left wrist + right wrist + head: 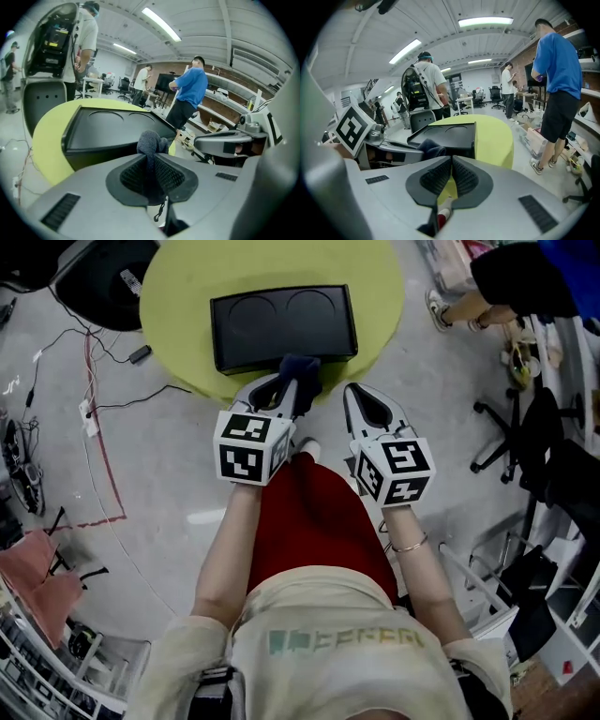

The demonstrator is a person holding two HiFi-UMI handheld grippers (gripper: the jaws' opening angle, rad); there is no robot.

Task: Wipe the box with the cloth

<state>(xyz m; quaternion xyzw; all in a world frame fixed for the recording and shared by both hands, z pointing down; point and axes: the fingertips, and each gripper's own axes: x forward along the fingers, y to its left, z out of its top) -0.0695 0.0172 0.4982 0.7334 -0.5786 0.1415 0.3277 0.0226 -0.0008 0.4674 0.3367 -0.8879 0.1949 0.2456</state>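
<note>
Round yellow-green surface in my head view carried the black box, the cloth at its near edge. My left gripper view showed the left gripper pinching that cloth; my right gripper view showed the right gripper pressed together, empty.

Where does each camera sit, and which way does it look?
Head view: on the person's head, looking down at the black box, yellow-green table, left gripper, right gripper and forearms.
Left gripper view: on the left gripper, along jaws shut on the cloth, toward the black box.
Right gripper view: on the right gripper, along shut, empty jaws, toward the black box.
Shared: black box and cloth.
</note>
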